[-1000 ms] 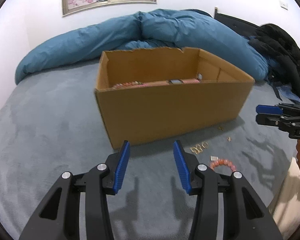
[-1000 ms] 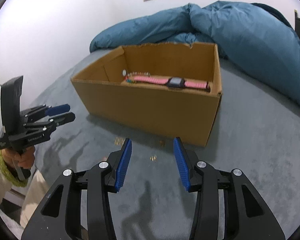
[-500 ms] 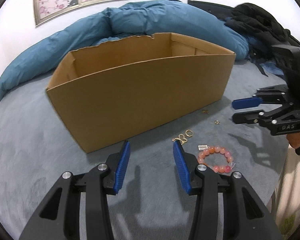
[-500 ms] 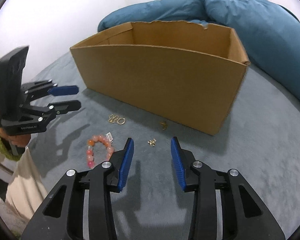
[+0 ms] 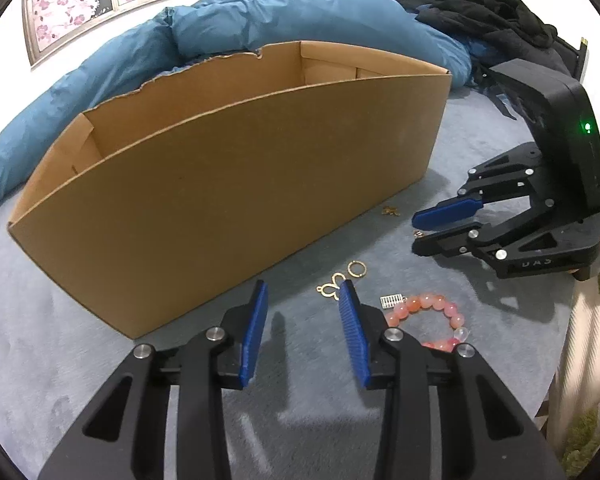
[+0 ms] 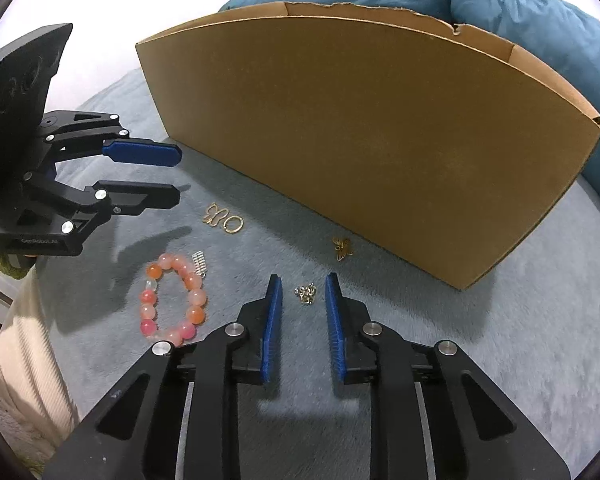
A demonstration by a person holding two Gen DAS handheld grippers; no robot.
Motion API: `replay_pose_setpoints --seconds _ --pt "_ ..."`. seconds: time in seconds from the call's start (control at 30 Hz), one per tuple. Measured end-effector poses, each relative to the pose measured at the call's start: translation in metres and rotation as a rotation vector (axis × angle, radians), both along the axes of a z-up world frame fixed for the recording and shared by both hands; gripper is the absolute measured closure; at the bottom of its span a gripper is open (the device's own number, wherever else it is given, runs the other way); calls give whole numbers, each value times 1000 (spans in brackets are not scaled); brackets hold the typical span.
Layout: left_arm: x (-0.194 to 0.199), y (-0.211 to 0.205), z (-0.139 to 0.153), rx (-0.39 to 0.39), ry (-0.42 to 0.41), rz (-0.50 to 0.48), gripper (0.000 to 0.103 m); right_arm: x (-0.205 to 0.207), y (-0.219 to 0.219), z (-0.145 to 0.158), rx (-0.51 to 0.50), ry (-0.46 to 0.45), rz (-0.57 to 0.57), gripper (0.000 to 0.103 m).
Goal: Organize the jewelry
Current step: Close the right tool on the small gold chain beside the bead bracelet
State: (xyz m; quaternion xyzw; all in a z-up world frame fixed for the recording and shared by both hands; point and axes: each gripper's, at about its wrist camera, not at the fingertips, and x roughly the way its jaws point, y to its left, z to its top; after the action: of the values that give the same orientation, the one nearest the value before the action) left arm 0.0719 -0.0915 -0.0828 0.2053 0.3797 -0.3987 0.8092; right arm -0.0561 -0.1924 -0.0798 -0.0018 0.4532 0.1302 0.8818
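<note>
Jewelry lies on the grey bedcover in front of a cardboard box (image 5: 228, 184) (image 6: 364, 136). My right gripper (image 6: 303, 278) (image 5: 418, 234) hangs low over a small gold cluster (image 6: 306, 293), which sits between its fingertips untouched while the jaws are closing. My left gripper (image 5: 304, 286) (image 6: 176, 174) is also closing, with only bedcover between its pads. A gold butterfly outline (image 5: 332, 286) (image 6: 215, 214) and a gold ring (image 5: 357, 269) (image 6: 233, 224) lie just past its right fingertip. A pink-orange bead bracelet (image 5: 432, 306) (image 6: 172, 300) with a silver charm (image 6: 199, 264) is nearby.
A gold butterfly charm (image 6: 342, 249) (image 5: 510, 211) rests by the box's front wall. A blue duvet (image 5: 284, 20) is heaped behind the box, with dark clothing (image 5: 500, 12) at the back right. The bed's edge and a cream sleeve (image 6: 32, 344) are close by the bracelet.
Both grippers have sunk toward the bedcover and closer to the jewelry, and both pairs of jaws have narrowed. The box's inside has dropped out of the right wrist view.
</note>
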Motion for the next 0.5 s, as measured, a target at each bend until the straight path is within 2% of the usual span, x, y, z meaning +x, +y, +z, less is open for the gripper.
replay_pose_setpoints --seconds 0.23,0.5 --pt "7 -1 -5 -6 26 -16 69 5 3 -5 -7 13 20 99" --pt "11 -8 -13 -5 56 -47 69 -3 2 0 18 6 -9 101"
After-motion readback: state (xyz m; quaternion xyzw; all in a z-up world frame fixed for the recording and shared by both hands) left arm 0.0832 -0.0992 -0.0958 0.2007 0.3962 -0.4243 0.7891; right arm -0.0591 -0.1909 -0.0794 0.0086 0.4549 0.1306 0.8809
